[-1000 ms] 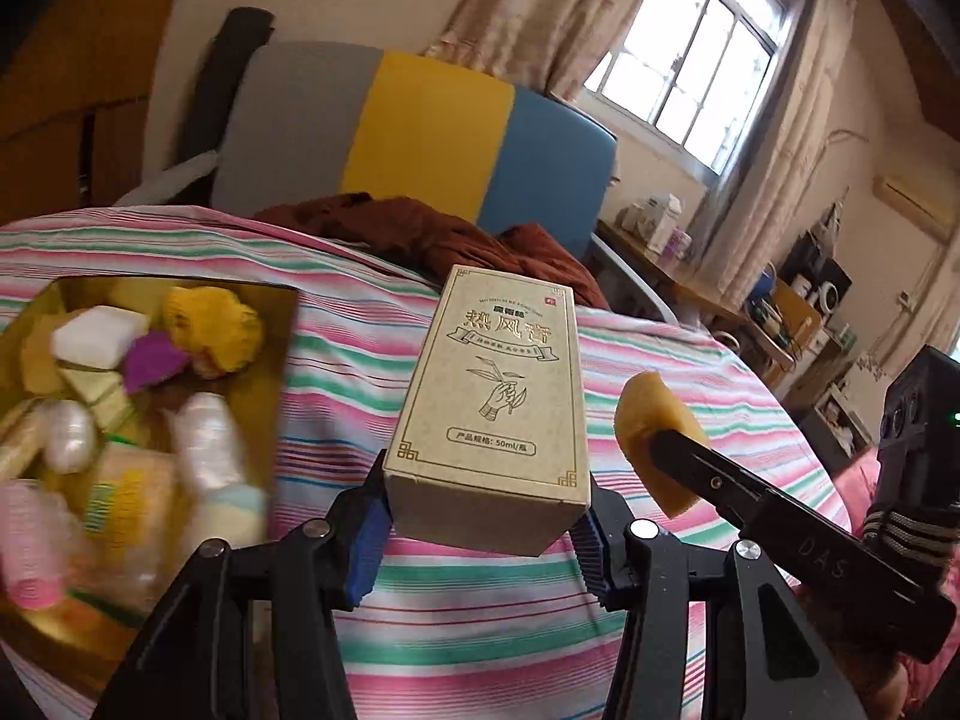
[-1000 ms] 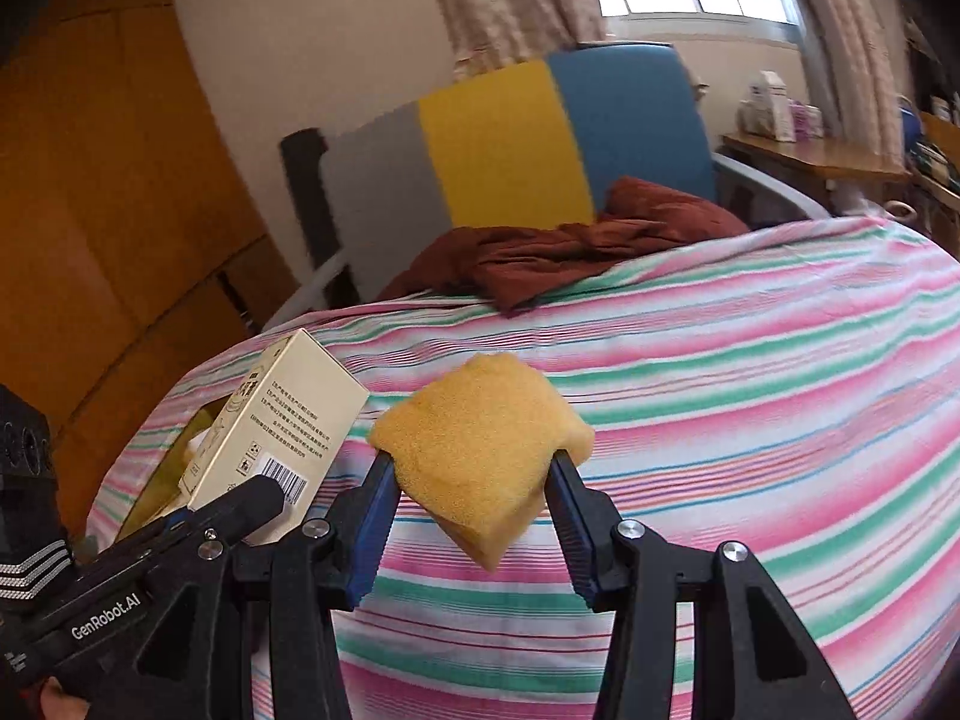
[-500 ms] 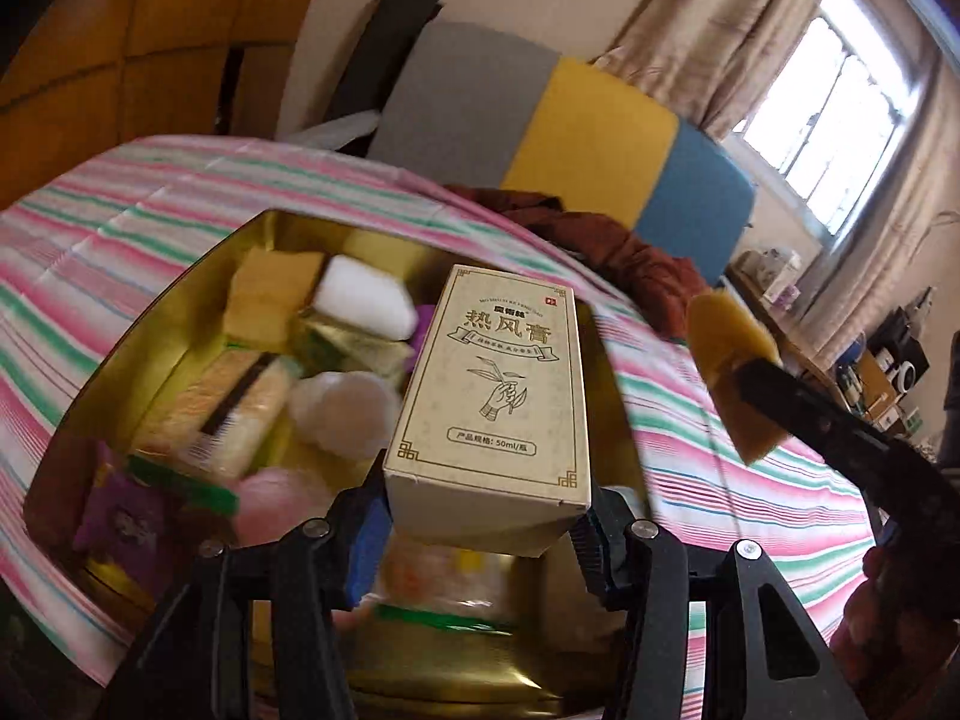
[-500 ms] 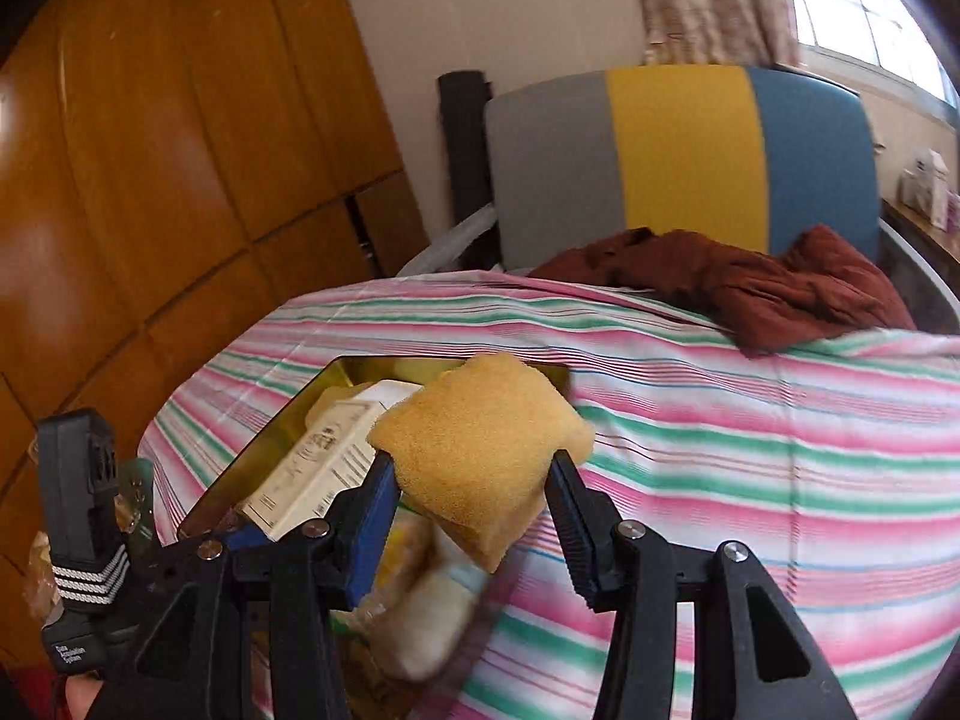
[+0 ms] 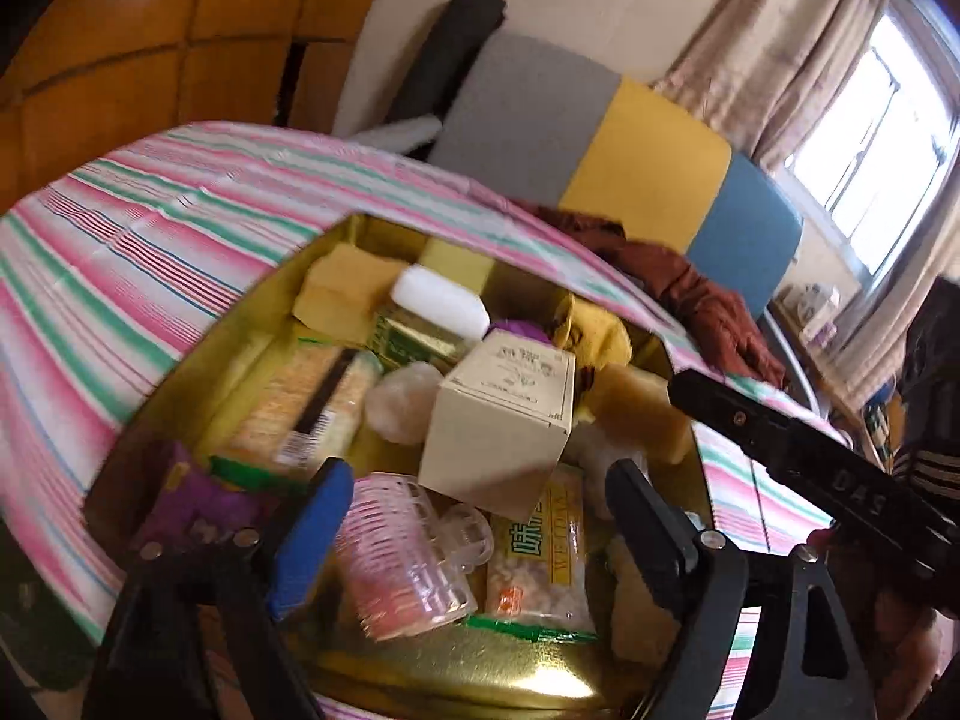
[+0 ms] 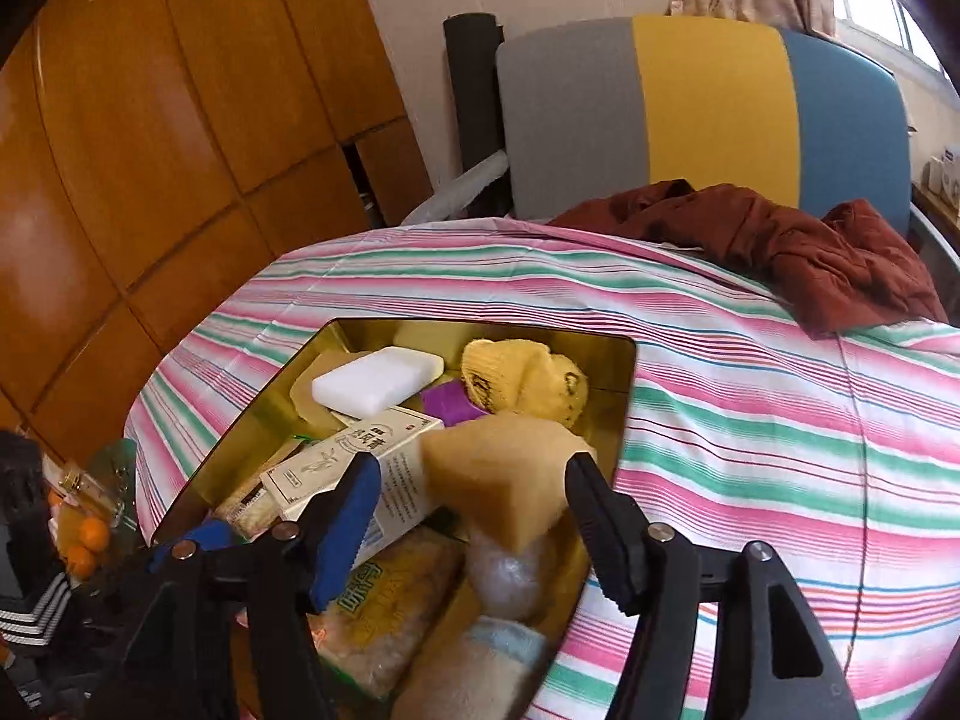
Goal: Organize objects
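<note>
A gold tin [image 5: 510, 675] full of small items sits on the striped tablecloth [image 5: 120, 252]. The beige carton [image 5: 501, 414] lies tilted on the tin's contents, just ahead of my left gripper [image 5: 474, 516], whose jaws are opening and no longer touch it. In the right wrist view the yellow sponge [image 6: 498, 480] sits loose between the opening jaws of my right gripper [image 6: 474, 510], over the tin [image 6: 627, 378] and beside the carton [image 6: 360, 462]. A gap shows at the blue pad. The sponge [image 5: 642, 414] also shows in the left wrist view.
The tin holds a white block [image 6: 375, 381], a yellow knitted piece [image 6: 522, 381], a pink hair roller [image 5: 402, 552], a snack packet [image 5: 540, 558] and a purple packet [image 5: 192, 498]. A brown garment [image 6: 810, 252] lies at the table's far edge before a striped chair [image 6: 708, 114].
Both grippers swung left over the gold tin and their jaws spread. The carton slipped out of the left jaws into the tin. The sponge came loose in the right jaws.
</note>
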Action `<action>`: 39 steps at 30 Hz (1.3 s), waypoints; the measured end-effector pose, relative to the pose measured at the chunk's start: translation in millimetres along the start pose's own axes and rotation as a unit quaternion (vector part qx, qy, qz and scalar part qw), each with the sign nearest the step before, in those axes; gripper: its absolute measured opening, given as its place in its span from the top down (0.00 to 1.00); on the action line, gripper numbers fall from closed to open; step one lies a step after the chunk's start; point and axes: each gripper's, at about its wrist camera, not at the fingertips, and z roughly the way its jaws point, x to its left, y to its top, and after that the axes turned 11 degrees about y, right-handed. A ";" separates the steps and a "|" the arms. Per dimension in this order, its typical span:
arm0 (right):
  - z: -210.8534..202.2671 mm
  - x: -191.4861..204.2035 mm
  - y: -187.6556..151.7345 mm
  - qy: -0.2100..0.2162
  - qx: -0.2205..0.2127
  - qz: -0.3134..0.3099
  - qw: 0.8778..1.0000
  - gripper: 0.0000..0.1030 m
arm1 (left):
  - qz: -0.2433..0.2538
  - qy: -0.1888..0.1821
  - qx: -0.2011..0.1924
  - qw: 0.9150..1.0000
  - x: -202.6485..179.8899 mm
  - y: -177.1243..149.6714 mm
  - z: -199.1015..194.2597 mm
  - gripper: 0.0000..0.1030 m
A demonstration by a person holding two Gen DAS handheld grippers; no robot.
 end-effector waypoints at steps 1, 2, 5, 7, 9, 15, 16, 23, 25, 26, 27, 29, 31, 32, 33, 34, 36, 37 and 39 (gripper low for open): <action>-3.2 -1.0 -0.7 0.005 -0.007 0.003 1.000 0.37 | -0.004 0.003 -0.010 1.000 1.9 -1.4 -5.2 0.14; -6.5 -2.2 -1.1 0.013 -0.016 0.005 1.000 0.37 | -0.006 0.007 -0.019 1.000 4.0 -0.9 -7.5 0.13; -4.4 -3.0 4.9 0.005 -0.017 0.000 1.000 0.51 | -0.015 0.018 -0.038 0.999 7.4 -0.8 -17.8 0.11; 5.5 -2.0 8.7 -0.002 -0.004 -0.006 1.000 0.60 | -0.022 0.025 -0.038 0.999 10.1 1.2 -21.7 0.07; 22.0 -1.7 9.9 -0.013 0.020 -0.006 1.000 0.63 | -0.027 0.037 -0.034 0.998 10.9 3.1 -25.2 0.04; 48.6 12.2 4.1 0.022 0.070 -0.015 0.997 0.62 | -0.011 0.074 -0.008 0.997 10.4 5.6 -35.3 0.00; 42.5 15.2 4.4 0.019 0.064 -0.012 0.998 0.61 | -0.007 0.081 -0.007 0.997 10.6 5.4 -36.7 0.00; -4.0 37.6 -4.2 -0.012 0.046 -0.022 0.999 0.48 | 0.005 0.104 -0.006 0.995 14.2 3.6 -50.3 0.00; -11.2 42.9 -6.6 -0.021 0.047 -0.027 0.998 0.48 | 0.009 0.111 -0.010 0.994 13.4 3.0 -54.8 0.00; -15.7 44.9 -7.9 -0.026 0.046 -0.027 0.998 0.48 | 0.013 0.118 -0.011 0.993 12.2 2.7 -56.2 0.00; -19.2 46.5 -9.2 -0.032 0.045 -0.025 0.998 0.48 | 0.018 0.128 -0.010 0.992 11.0 2.4 -57.7 0.00; -25.9 49.6 -12.2 -0.044 0.046 -0.024 0.998 0.47 | 0.027 0.137 -0.011 0.990 9.1 1.9 -60.9 0.00; -29.9 52.1 -14.5 -0.059 0.047 -0.021 0.997 0.47 | 0.031 0.139 -0.013 0.990 9.1 1.3 -64.3 0.00; -32.7 53.8 -16.1 -0.063 0.048 -0.021 0.997 0.47 | 0.032 0.139 -0.017 0.990 9.5 1.2 -66.6 0.00; -34.3 54.9 -17.5 -0.064 0.049 -0.020 0.997 0.47 | 0.032 0.143 -0.020 0.989 9.7 1.1 -68.8 0.00; -35.8 56.3 -18.8 -0.066 0.049 -0.019 0.996 0.47 | 0.034 0.150 -0.021 0.988 9.4 1.4 -70.2 0.00; -38.5 59.0 -20.4 -0.071 0.048 -0.015 0.996 0.46 | 0.040 0.168 -0.021 0.985 8.1 2.5 -71.9 0.00; -38.8 60.2 -21.4 -0.073 0.047 -0.014 0.996 0.44 | 0.044 0.176 -0.019 0.983 7.5 3.2 -72.4 0.00; -39.3 63.0 -22.5 -0.078 0.045 -0.012 0.996 0.38 | 0.051 0.190 -0.012 0.980 6.7 4.0 -72.4 0.00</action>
